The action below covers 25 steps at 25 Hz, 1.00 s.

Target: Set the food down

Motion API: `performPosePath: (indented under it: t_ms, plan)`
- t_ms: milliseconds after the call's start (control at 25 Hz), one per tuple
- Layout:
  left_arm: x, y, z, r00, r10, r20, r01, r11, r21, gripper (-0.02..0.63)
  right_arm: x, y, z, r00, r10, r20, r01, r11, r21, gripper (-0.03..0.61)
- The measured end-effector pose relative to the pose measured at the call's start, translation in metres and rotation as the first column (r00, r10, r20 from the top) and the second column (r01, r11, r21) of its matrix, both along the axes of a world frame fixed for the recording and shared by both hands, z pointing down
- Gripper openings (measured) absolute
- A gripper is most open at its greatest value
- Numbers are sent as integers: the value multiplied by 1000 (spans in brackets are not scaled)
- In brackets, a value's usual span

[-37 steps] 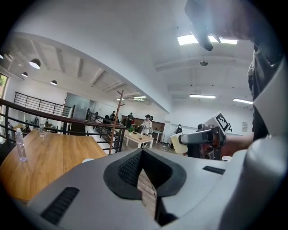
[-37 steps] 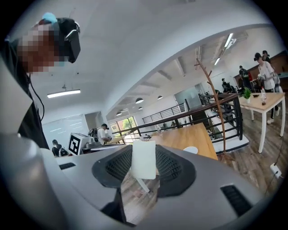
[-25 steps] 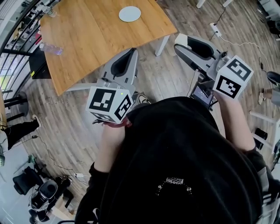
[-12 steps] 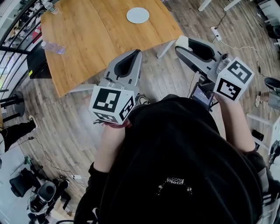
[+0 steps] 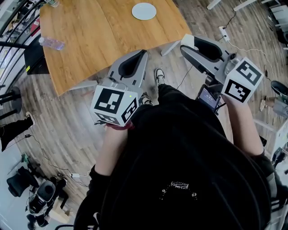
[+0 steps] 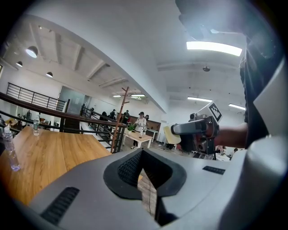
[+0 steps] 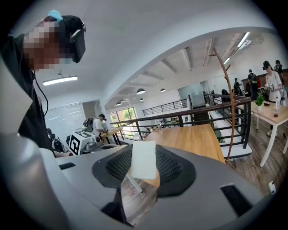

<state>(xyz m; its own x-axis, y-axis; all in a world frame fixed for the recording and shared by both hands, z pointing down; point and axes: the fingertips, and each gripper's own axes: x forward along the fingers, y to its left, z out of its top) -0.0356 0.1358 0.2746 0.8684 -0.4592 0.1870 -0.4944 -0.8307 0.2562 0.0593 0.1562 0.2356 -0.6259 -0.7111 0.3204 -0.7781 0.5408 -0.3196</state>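
My right gripper (image 5: pixel 186 41) is shut on a pale, flat piece of food (image 7: pixel 143 159), which stands upright between its pads. From the left gripper view the same food (image 6: pixel 173 134) shows at the tip of the right gripper (image 6: pixel 180 130), held in the air. My left gripper (image 5: pixel 141 54) is held level beside it, over the floor near the table's edge. Its tips meet (image 6: pixel 142 152) with nothing between them. A wooden table (image 5: pixel 99 40) lies ahead, with a white plate (image 5: pixel 144 11) at its far side.
A clear water bottle (image 5: pixel 51 43) lies on the table's left part. A black railing runs along the far left. On the wooden floor are a power strip with cables (image 5: pixel 222 30), the person's shoe (image 5: pixel 159 76), and another person's leg (image 5: pixel 13 128) at the left.
The table and plate have slid right and nearer in the head view, and the person's shoe has stepped into sight. Both grippers keep their pose, and the food stays held.
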Motion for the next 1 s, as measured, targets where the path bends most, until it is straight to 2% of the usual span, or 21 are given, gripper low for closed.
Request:
performPosePath:
  t_ms: [280, 600, 1000]
  plan:
    - [15, -48, 7, 997, -63, 41, 62, 998, 18, 0, 20, -54, 11, 998, -49, 44, 48, 999, 24, 170]
    - [58, -110, -4, 993, -104, 51, 101, 994, 50, 0, 58, -120, 5, 994, -91, 62, 88, 995, 49, 170]
    - [92, -173, -4, 984, -151, 98, 150, 988, 20, 0, 96, -191, 10, 985, -128, 113, 126, 992, 26, 171]
